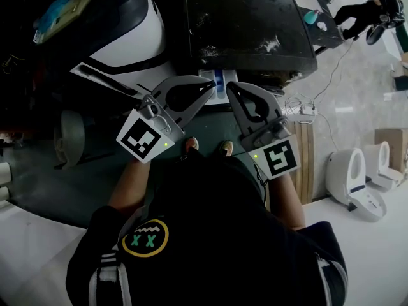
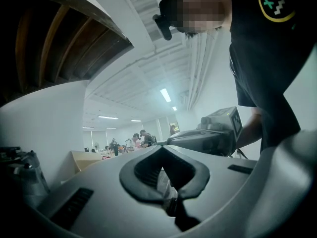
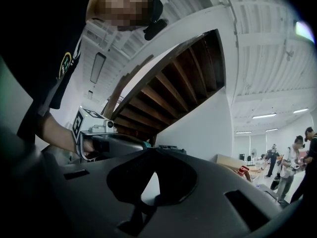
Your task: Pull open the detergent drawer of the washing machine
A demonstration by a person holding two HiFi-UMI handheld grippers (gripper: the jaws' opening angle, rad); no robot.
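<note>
Left gripper (image 1: 209,87) and right gripper (image 1: 232,87) are held side by side in front of the person, pointing roughly level toward the far side, their tips close together but apart. Seen along its own jaws, the left gripper has them closed tip to tip with nothing between them, and the right gripper's jaws are closed and empty in the same way. Just past the two tips stands the washing machine (image 1: 248,24), a dark-topped box with smudges on its lid. From the left part of its near face a small white tray with a blue insert juts out toward the person; this looks to be the detergent drawer (image 1: 217,76), and it sits right between the gripper tips, though neither gripper can be seen touching it. What lies inside the drawer is too small to make out. To the left of the machine is a rounded white and black appliance (image 1: 131,40). The person's shoes (image 1: 191,144) show on the floor below the grippers. Well off to the right, two white toilets (image 1: 349,178) stand on the pale floor, and thin cables (image 1: 299,110) trail across it near the machine's right corner.
</note>
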